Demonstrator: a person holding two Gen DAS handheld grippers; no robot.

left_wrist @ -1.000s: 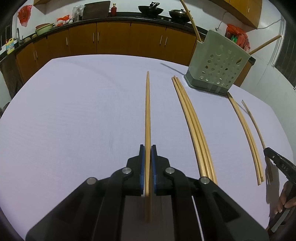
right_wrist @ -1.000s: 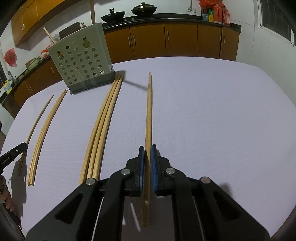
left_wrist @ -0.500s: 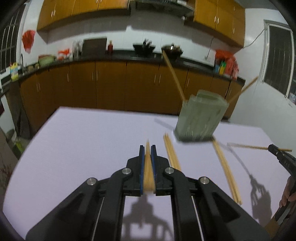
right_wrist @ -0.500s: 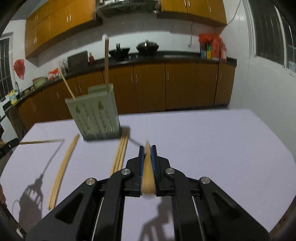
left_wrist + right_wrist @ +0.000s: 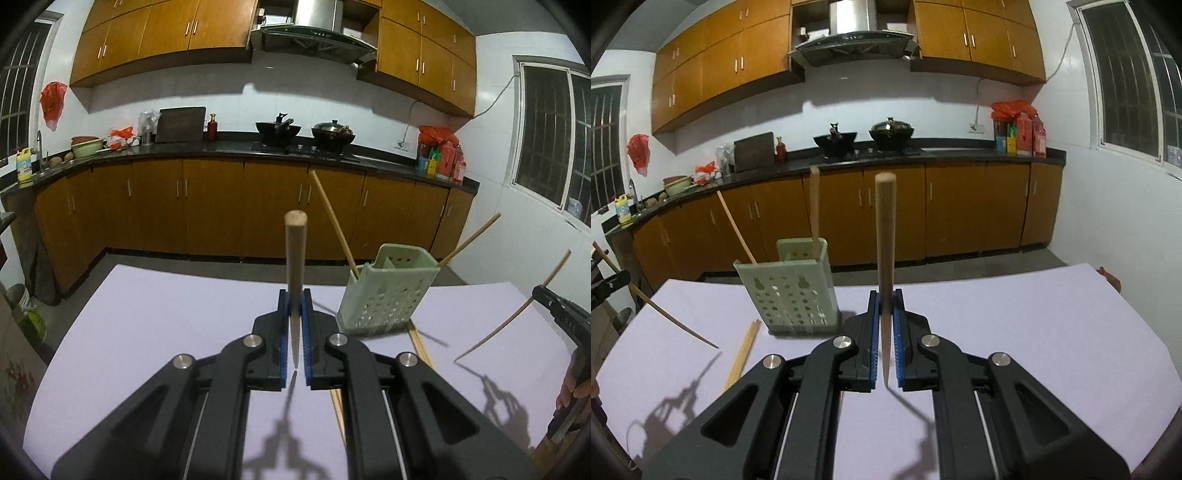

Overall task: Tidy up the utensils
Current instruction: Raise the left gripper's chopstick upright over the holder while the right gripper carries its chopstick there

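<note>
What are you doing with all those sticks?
A person is tidying chopsticks into the green holder on the table. The left gripper pinches one chopstick, lifted off the table. The right gripper pinches another chopstick the same way. Two chopsticks already lean out of the holder, and a few loose chopsticks lie beside it.

1. at lower centre, the right hand-held gripper [image 5: 885, 332] clamps a wooden chopstick [image 5: 885, 266] between its blue pads, pointing up.
2. left of centre, a green perforated holder [image 5: 792, 291] on the lilac tabletop [image 5: 1034, 332] holds two chopsticks.
3. loose chopsticks [image 5: 743, 352] lie at lower left.
4. at the left edge, the left hand-held gripper [image 5: 607, 287] carries another chopstick [image 5: 661, 314].
</note>
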